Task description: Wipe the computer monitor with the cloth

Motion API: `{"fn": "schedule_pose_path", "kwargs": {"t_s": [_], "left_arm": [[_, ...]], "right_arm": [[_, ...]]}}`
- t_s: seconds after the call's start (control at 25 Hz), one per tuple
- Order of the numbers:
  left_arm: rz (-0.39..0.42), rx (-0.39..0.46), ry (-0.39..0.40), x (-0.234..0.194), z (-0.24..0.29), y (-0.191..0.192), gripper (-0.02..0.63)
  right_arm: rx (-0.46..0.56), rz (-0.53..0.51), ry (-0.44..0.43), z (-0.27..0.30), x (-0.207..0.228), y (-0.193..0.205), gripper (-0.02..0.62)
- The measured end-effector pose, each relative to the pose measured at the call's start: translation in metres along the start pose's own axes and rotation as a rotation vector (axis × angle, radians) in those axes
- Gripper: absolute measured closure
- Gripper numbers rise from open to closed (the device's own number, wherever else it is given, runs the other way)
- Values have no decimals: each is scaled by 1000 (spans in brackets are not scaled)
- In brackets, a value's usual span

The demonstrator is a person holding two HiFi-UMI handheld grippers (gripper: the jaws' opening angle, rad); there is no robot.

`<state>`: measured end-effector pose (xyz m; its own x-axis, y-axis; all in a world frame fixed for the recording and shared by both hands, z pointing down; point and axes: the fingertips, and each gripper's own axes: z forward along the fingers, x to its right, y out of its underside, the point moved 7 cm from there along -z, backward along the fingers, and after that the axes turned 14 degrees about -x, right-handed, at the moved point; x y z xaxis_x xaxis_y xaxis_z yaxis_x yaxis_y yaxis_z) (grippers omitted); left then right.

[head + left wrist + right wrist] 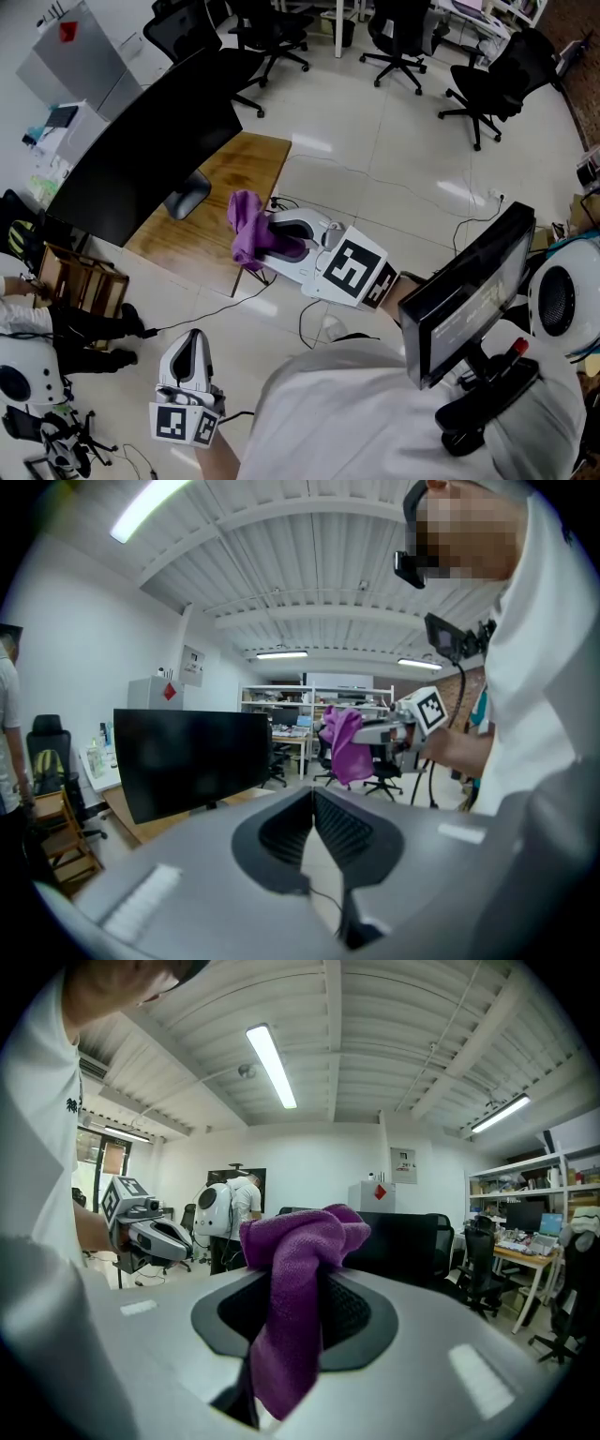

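— Where does the monitor [141,155] lie from the cloth [244,230]?
— Ahead and left, on the desk [246,169], its long side running diagonally away. My right gripper [279,236] pinches the purple cloth and is the nearer one.
— The left gripper [192,342]?
— Jaws together, empty, well back.

This looks like an open-plan office that doubles as a lab. Black swivel chairs [398,42] stand about on a pale tiled floor [375,150]. A big dark monitor [141,155] sits on a wooden surface [239,183]. Cables [459,230] trail loose, cluttered shelves [530,1194] line the wall, and tube lights [272,1065] run overhead.
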<state>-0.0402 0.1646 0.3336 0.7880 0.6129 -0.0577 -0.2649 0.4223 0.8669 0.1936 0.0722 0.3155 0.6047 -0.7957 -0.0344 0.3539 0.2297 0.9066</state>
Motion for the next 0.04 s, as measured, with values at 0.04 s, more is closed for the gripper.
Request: {"fn": "schedule_pose_path", "kwargs": {"t_s": [0.04], "left_arm": [[-1,-1,0,-2,-2,1,581]], "right_arm": [[-1,0,-1,2,-2,-2,466]]}}
